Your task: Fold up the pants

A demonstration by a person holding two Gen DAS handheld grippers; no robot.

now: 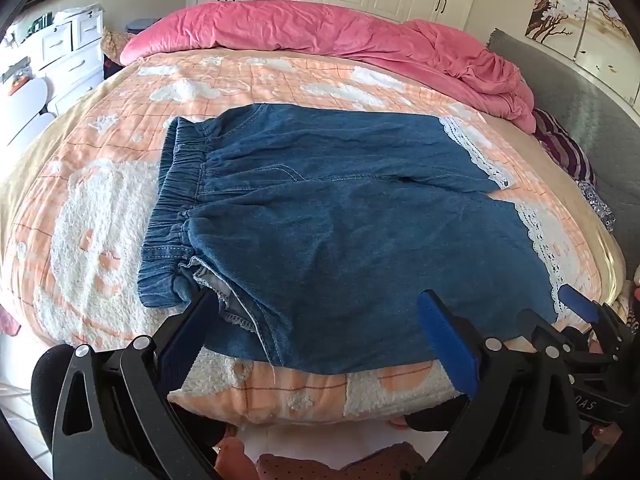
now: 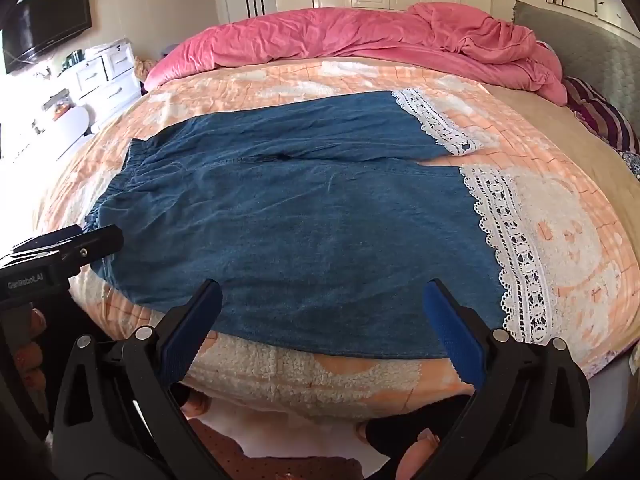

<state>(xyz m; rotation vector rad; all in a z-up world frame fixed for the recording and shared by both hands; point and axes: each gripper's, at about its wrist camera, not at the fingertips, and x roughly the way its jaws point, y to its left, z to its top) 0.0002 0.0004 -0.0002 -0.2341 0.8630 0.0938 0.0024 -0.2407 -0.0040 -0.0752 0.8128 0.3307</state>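
1. Pants (image 1: 320, 216) are laid flat across the blanket (image 1: 100, 216), unfolded: waistband (image 1: 176, 216) to the left, two lace hems (image 2: 508, 248) to the right, near edge close to the bed's front edge.
2. Left gripper (image 1: 320, 320) is held over the near edge at the waistband end, jaws spread wide, nothing between them; no cloth is seen to be touched. Its left finger sits just beside the waistband's near corner.
3. Right gripper (image 2: 324, 312) is held over the near leg's edge, toward the hem side, jaws likewise spread wide and empty.
4. Step judged in hand: near long edge to be pinched at both ends, then carried over onto the far leg, so the legs are stacked.
5. To be done well: the left pinch should be taken at the waistband corner, all layers caught, since the pocket lining (image 1: 224, 300) is seen hanging open there.
6. The right pinch is better taken nearer the lace, so the hem is not left dragging.
7. Both ends should be lifted level and together; hems and waistband are to be matched edge to edge.
8. Risk: soft denim may sag in the middle or the blanket may be caught with it.
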